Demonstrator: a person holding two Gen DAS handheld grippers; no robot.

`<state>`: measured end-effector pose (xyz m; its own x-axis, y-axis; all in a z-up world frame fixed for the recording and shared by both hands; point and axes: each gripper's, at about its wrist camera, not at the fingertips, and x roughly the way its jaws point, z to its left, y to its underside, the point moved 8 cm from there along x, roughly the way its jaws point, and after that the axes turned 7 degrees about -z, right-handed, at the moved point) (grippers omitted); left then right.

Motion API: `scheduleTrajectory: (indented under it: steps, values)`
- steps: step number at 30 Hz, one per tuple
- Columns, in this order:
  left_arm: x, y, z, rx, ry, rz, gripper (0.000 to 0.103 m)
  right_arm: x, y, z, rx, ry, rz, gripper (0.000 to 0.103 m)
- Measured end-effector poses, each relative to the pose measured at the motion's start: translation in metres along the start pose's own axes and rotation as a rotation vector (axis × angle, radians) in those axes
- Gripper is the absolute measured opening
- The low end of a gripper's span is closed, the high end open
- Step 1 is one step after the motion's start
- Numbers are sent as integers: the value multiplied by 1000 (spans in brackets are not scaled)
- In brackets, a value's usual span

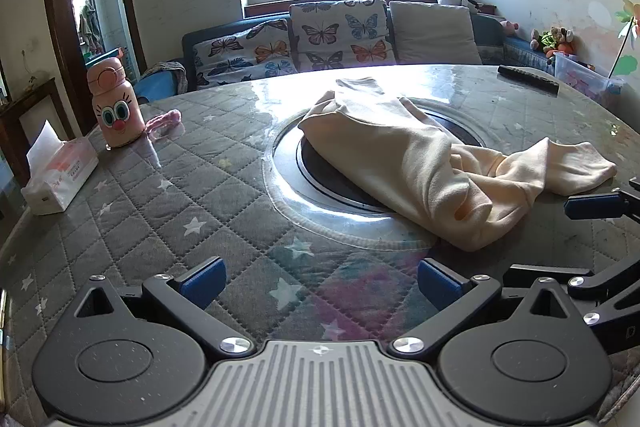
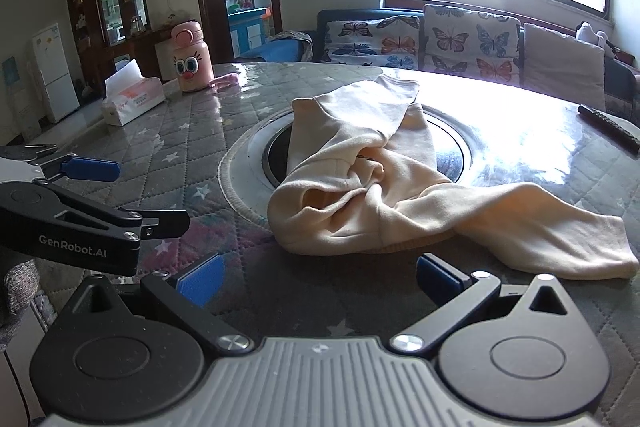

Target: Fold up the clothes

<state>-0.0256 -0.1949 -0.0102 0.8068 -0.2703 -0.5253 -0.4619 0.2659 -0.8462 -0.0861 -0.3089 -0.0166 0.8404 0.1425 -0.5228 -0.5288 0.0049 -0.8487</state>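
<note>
no folding appears to have been done: the cream garment is seen lying crumpled over the round inset at the middle of the counter, its body bunched into a heap and one sleeve trailing off to the right, so the spreading flat and every fold are judged to be left. the left gripper is held wide, with nothing between its blue pads, low over the near counter and short of the cloth. the right gripper is likewise held wide and empty, just before the near hem of the garment. counted: one garment, two grippers, one pink cartoon-faced bottle, one tissue box, one small pink cloth item beside the bottle, one dark remote control at the far right edge. beyond the counter a sofa is seen with two butterfly cushions and one plain cushion.
</note>
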Motion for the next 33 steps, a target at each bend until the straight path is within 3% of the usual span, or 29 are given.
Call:
scheduleTrajectory:
  steps: [20, 29, 33]
  values:
    - [25, -21, -10, 26, 45, 7, 103, 8, -14, -12, 11, 4, -9, 103]
    - [42, -56, -25, 80, 71, -45, 102, 18, -28, -35, 37, 36, -13, 103]
    - [55, -75, -41, 117, 115, -63, 94, 18, -36, -53, 65, 62, -25, 101]
